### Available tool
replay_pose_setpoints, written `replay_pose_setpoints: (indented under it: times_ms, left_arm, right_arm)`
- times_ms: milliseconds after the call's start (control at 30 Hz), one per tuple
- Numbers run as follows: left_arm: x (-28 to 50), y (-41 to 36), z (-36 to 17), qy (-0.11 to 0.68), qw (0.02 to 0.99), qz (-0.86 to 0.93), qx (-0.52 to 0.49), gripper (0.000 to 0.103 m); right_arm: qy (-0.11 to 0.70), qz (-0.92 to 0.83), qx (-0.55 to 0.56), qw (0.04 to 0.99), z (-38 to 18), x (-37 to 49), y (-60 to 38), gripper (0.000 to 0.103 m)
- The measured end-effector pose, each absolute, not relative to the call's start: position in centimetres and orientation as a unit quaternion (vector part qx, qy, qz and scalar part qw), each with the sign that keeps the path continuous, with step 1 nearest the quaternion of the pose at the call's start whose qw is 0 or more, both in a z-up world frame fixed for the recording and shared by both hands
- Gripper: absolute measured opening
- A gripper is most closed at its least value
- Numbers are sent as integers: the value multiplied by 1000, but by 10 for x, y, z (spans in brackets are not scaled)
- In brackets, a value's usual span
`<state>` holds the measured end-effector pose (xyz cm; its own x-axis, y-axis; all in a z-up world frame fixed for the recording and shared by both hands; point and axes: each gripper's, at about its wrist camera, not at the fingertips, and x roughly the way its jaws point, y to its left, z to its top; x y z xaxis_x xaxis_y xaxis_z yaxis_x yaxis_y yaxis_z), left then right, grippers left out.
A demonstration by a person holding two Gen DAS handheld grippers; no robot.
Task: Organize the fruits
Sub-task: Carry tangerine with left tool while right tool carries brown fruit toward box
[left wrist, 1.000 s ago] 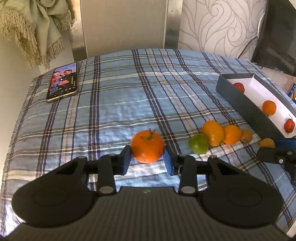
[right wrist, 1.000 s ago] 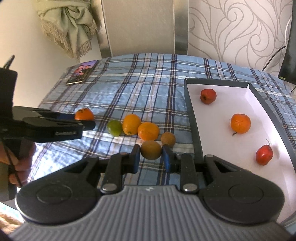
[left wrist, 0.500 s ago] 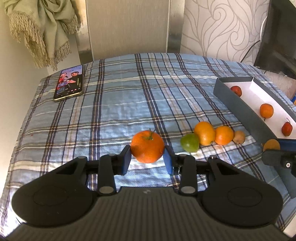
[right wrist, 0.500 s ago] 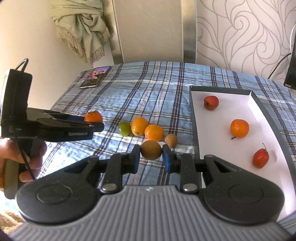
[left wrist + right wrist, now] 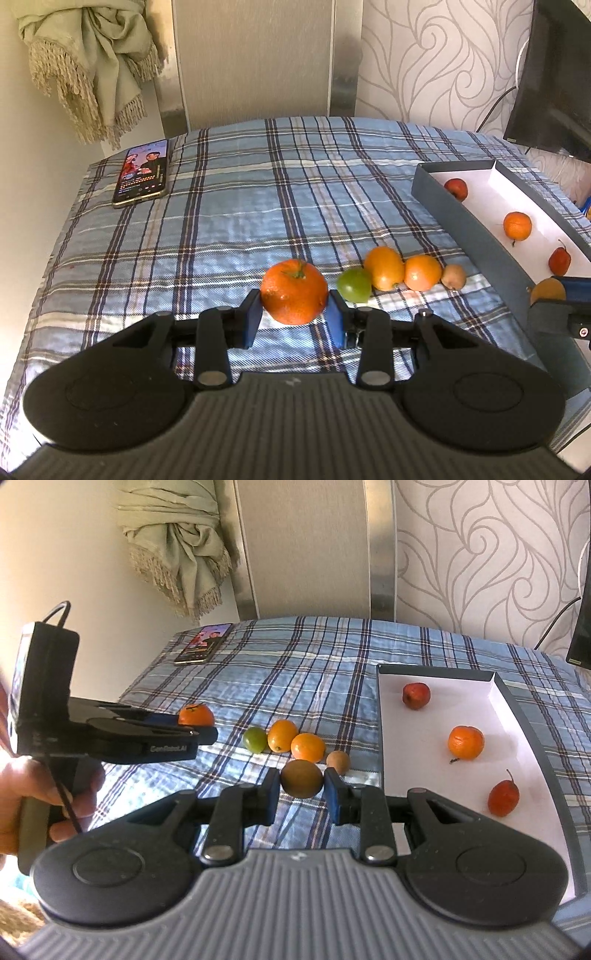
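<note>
My left gripper [image 5: 294,310] is shut on an orange tangerine [image 5: 294,291] with a green stem, held above the plaid cloth. My right gripper [image 5: 301,792] is shut on a brownish-yellow fruit [image 5: 301,778], held above the cloth just left of the grey box [image 5: 517,709]. On the cloth lie a green fruit [image 5: 354,284], two orange fruits [image 5: 384,267] [image 5: 423,272] and a small brown fruit [image 5: 454,277] in a row. The box with its white floor holds a dark red fruit [image 5: 416,695], a tangerine [image 5: 465,742] and a red fruit [image 5: 503,794].
A phone [image 5: 142,173] with its screen lit lies at the far left of the cloth. A fringed cloth [image 5: 88,62] hangs on the wall behind. A dark screen [image 5: 557,74] stands at the far right. The bed edge falls off at the left.
Both grippers have risen and drawn back, each with its fruit still held. The row of fruits and the box look smaller and farther below.
</note>
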<state>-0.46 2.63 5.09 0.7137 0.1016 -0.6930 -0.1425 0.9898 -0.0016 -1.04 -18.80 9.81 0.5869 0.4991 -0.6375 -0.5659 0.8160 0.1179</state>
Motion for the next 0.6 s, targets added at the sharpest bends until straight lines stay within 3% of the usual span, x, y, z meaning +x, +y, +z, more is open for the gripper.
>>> replay_pose_setpoints:
  times_ms: [600]
  left_arm:
    - [-17, -11, 75, 351, 935, 57, -15, 43]
  right_arm:
    - [324, 304, -41, 895, 111, -25, -220, 29]
